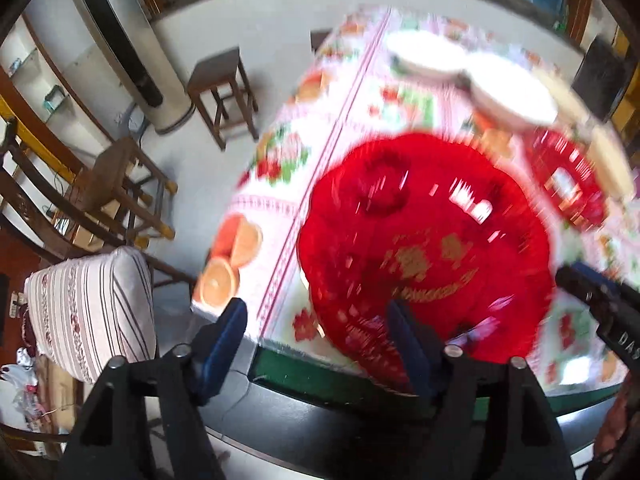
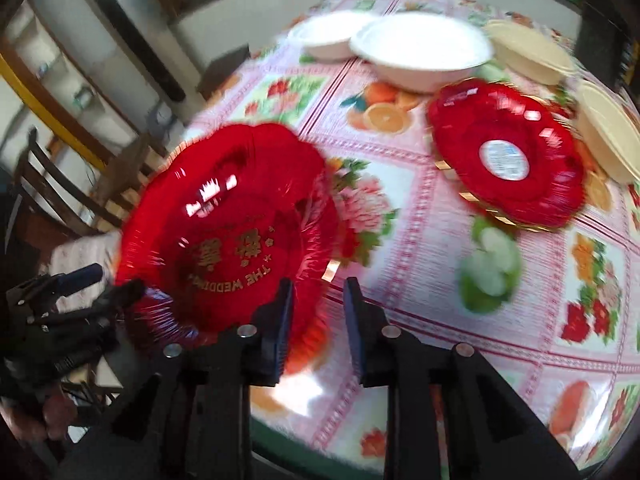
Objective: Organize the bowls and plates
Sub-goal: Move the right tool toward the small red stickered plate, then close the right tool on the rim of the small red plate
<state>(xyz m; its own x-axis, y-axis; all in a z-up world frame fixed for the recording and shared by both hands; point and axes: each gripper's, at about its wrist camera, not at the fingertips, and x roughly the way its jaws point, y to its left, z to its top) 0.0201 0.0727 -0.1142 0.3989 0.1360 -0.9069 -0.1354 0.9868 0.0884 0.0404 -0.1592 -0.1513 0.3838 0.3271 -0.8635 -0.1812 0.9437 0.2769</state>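
A large red plate [image 1: 424, 240] with gold lettering lies on the flowered tablecloth near the table's near-left corner. My left gripper [image 1: 316, 304] stands wide open at the plate's near rim. Its right finger [image 1: 404, 340] overlaps the rim and its left finger hangs past the table edge. In the right wrist view the same red plate [image 2: 228, 232] is at the left. My right gripper [image 2: 318, 284] is narrowly open, with the plate's blurred rim in the gap beside the left pad. The left gripper [image 2: 104, 284] shows at the plate's far left side.
A second red plate [image 2: 504, 156] with a white label lies further back on the right. Two white bowls [image 2: 420, 48] and two cream bowls [image 2: 532, 52] stand behind and beside it. Wooden stools [image 1: 220, 88] and a chair [image 1: 116, 184] stand on the floor left of the table [image 1: 280, 344].
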